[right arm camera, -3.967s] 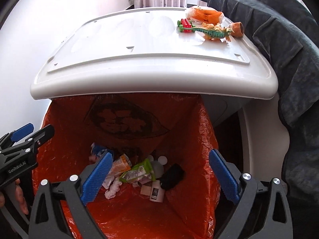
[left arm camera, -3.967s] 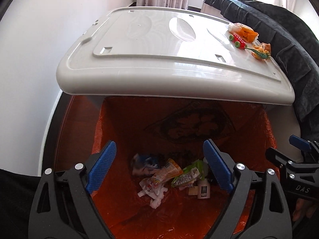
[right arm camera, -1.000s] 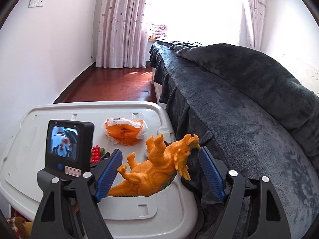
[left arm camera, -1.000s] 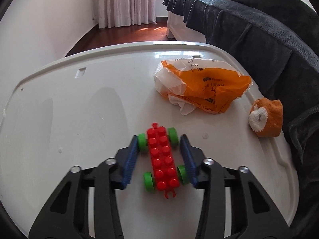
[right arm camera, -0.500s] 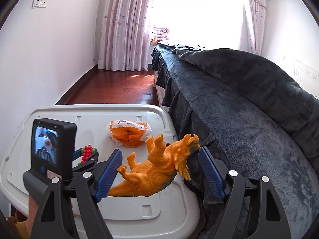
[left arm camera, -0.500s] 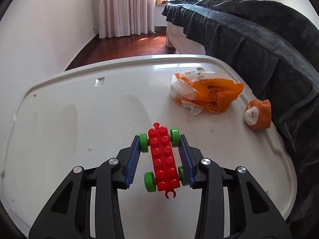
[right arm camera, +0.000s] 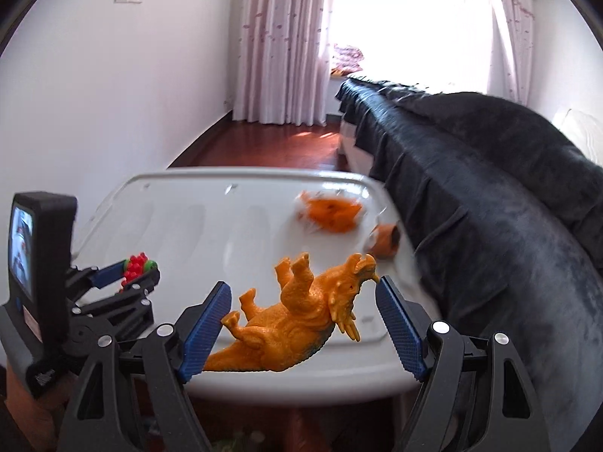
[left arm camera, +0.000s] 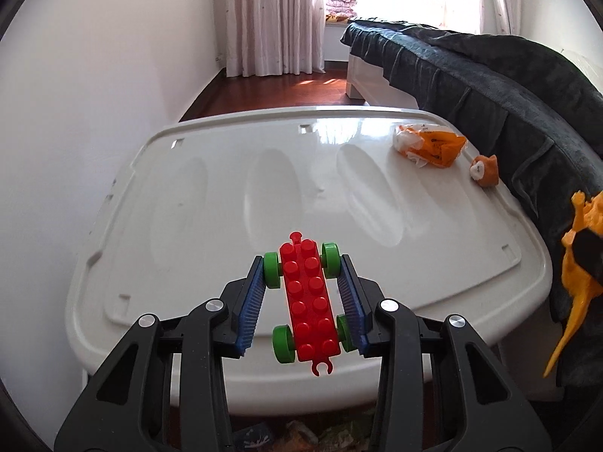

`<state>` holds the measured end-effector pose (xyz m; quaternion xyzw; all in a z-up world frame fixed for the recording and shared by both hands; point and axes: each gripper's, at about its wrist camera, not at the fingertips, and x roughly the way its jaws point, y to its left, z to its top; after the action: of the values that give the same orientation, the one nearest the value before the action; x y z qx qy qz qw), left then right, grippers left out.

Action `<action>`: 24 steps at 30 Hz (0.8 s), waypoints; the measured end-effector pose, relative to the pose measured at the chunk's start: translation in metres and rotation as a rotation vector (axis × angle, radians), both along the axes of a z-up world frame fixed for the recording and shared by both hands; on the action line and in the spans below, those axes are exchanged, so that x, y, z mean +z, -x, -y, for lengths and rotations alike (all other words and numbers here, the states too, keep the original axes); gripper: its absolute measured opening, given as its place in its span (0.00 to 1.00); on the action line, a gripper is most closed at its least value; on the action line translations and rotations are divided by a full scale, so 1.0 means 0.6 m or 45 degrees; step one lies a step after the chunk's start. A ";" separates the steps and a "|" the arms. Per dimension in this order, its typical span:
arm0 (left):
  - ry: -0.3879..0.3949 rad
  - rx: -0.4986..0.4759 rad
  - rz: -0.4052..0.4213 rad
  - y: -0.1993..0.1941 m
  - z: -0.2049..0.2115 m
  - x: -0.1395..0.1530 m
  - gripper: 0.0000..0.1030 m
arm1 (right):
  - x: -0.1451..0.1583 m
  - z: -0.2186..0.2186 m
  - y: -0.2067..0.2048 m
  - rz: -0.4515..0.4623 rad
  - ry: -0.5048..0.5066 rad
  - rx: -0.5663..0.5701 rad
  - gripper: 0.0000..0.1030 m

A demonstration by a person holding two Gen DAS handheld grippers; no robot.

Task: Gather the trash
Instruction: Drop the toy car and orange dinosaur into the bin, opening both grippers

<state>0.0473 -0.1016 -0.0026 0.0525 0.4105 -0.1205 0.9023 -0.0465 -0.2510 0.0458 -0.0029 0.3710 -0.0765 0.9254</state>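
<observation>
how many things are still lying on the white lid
2: an orange bag at the far right of the lid, and a small orange toy beside it at the right edge. Nothing else shows there.

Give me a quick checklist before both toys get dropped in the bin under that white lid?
1. Left tongs clamped on the red wheeled brick: ok.
2. Right tongs holding the orange dinosaur: ok; its snout touches one pad.
3. Both toys lifted off the white lid: ok.
4. Bin opening below the lid's near edge visible: ok, barely.
5. Tongs directly over the opening: cannot tell.
6. Lid emptied: not ok; orange wrapper and small orange toy remain.
</observation>
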 end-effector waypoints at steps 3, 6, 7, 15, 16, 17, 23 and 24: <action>0.005 0.032 -0.020 0.048 -0.052 -0.006 0.37 | -0.037 -0.041 0.035 -0.076 -0.016 0.052 0.75; -0.006 0.061 -0.043 0.085 -0.093 -0.019 0.37 | -0.074 -0.076 0.063 -0.144 -0.014 0.095 0.75; -0.004 0.070 -0.063 0.099 -0.106 -0.027 0.37 | -0.092 -0.088 0.072 -0.181 -0.027 0.108 0.75; -0.027 0.091 -0.172 0.170 -0.154 -0.089 0.37 | -0.185 -0.138 0.106 -0.370 -0.049 0.149 0.75; -0.034 0.090 -0.185 0.174 -0.156 -0.097 0.37 | -0.189 -0.139 0.106 -0.379 -0.044 0.148 0.75; -0.036 0.093 -0.198 0.176 -0.157 -0.104 0.37 | -0.192 -0.139 0.107 -0.388 -0.037 0.148 0.75; -0.030 0.120 -0.241 0.178 -0.167 -0.120 0.37 | -0.201 -0.137 0.109 -0.409 0.002 0.134 0.75; -0.025 0.126 -0.245 0.177 -0.169 -0.121 0.37 | -0.201 -0.139 0.113 -0.410 0.006 0.130 0.75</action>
<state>-0.0592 -0.0002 -0.0749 0.0293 0.4984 -0.0763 0.8631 -0.1144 -0.1675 -0.0749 -0.0359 0.5136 -0.0289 0.8568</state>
